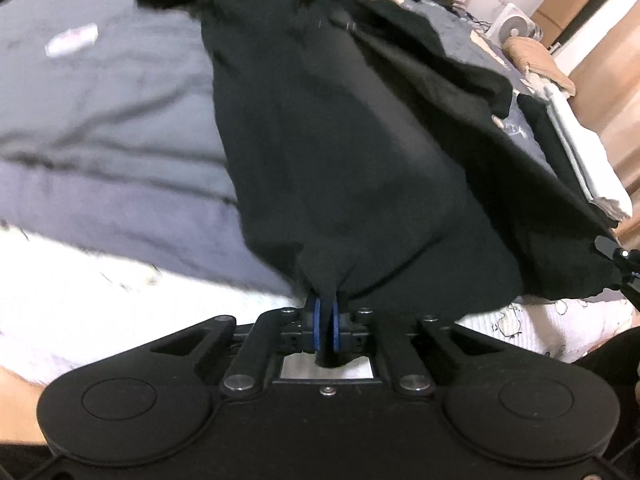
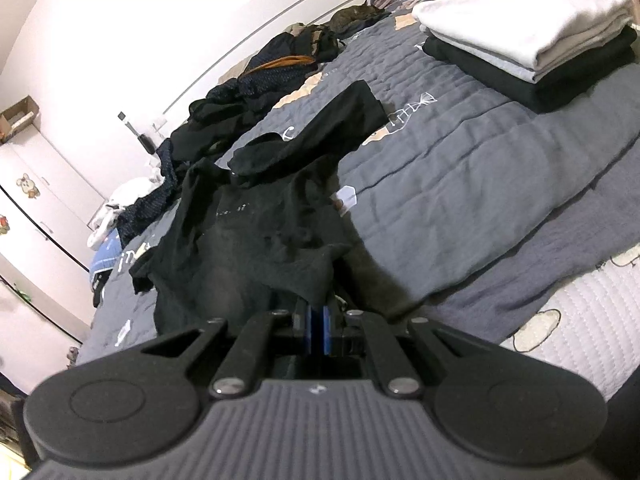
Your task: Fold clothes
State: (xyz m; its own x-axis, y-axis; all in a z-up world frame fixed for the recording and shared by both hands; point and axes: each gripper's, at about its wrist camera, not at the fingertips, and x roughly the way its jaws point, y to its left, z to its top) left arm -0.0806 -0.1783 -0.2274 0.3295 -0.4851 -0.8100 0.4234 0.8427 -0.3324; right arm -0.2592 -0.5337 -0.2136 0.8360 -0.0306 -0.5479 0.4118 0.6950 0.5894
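A black T-shirt (image 1: 340, 140) hangs stretched over the grey quilt (image 1: 100, 120) of a bed. My left gripper (image 1: 327, 312) is shut on one bottom corner of the shirt, its blue pads pinching the cloth. My right gripper (image 2: 318, 320) is shut on the other corner of the same black T-shirt (image 2: 272, 216); its tip also shows at the right edge of the left wrist view (image 1: 616, 258). The shirt's sleeves (image 2: 320, 132) trail on the quilt (image 2: 480, 184) at the far end.
A stack of folded white and black clothes (image 2: 532, 36) sits at the far right of the bed, also in the left wrist view (image 1: 576, 152). A heap of unfolded dark clothes (image 2: 248, 92) lies along the wall side. A white quilted edge (image 2: 592, 320) borders the bed's near side.
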